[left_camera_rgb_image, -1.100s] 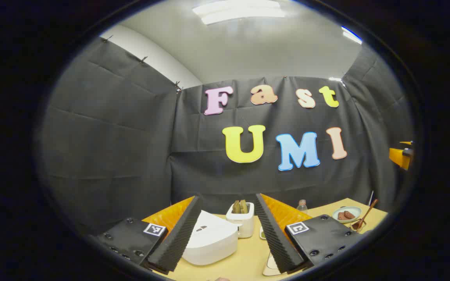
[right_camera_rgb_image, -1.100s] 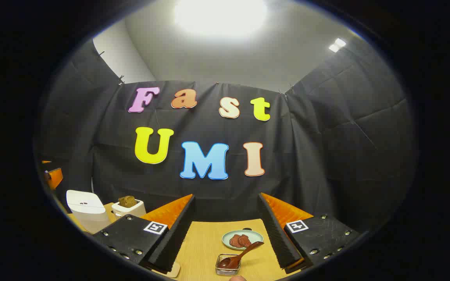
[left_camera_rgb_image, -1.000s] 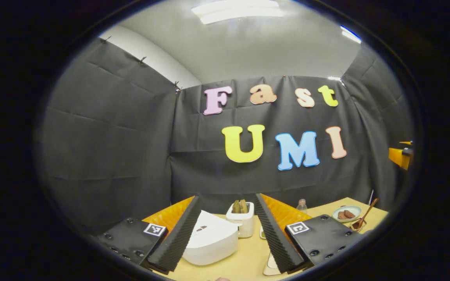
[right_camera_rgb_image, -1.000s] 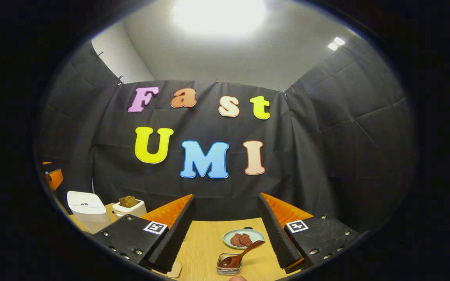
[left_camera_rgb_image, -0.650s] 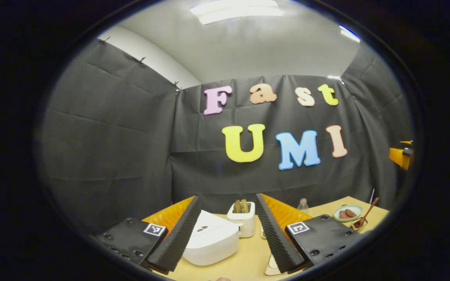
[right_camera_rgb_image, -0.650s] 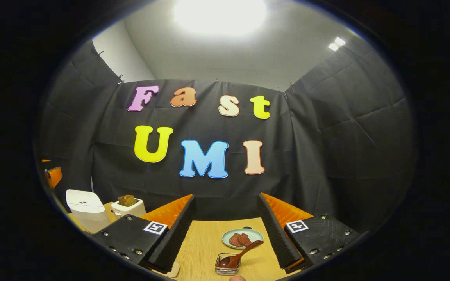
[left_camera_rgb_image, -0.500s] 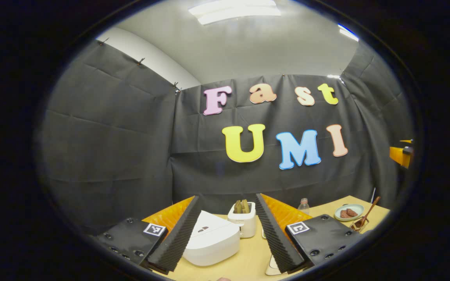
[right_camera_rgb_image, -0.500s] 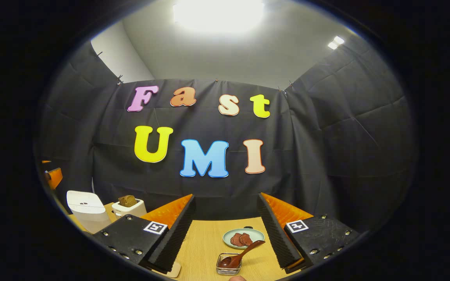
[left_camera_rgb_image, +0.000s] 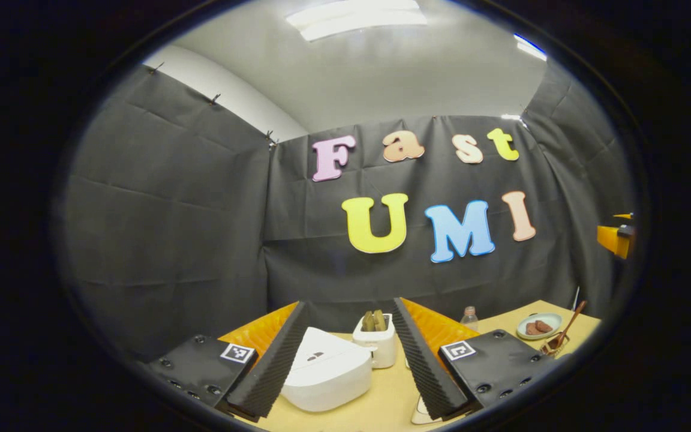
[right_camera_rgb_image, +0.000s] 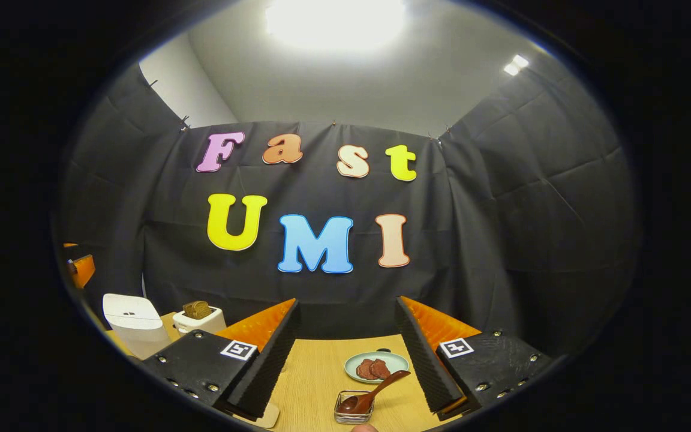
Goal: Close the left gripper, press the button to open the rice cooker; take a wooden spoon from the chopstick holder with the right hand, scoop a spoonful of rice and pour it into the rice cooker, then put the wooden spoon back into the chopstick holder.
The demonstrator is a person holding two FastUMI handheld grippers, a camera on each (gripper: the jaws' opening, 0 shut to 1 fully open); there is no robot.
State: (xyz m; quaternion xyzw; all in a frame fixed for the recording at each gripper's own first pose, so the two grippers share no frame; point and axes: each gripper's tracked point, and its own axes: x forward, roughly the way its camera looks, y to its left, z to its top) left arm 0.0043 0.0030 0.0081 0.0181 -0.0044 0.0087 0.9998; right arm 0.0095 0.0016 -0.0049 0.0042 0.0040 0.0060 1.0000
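In the left gripper view the left gripper (left_camera_rgb_image: 348,354) hangs above the pale wooden table (left_camera_rgb_image: 390,396) with its jaws spread wide and nothing between them. The white, rounded plastic rice cooker (left_camera_rgb_image: 327,373), lid down, sits just ahead of the fingers, nearer the left one. Behind it stands a small white toaster (left_camera_rgb_image: 375,347) with brown slices in its slots. Far off past the right finger, a dark brown wooden spoon (left_camera_rgb_image: 567,329) leans out of a small clear glass holder (left_camera_rgb_image: 552,347).

In the right gripper view the right gripper (right_camera_rgb_image: 348,354) is likewise wide apart and empty. The spoon and its holder lie straight ahead between the fingers, with a pale green round plate (right_camera_rgb_image: 394,360) of reddish-brown food just beyond. The rice cooker is well off past the left finger.
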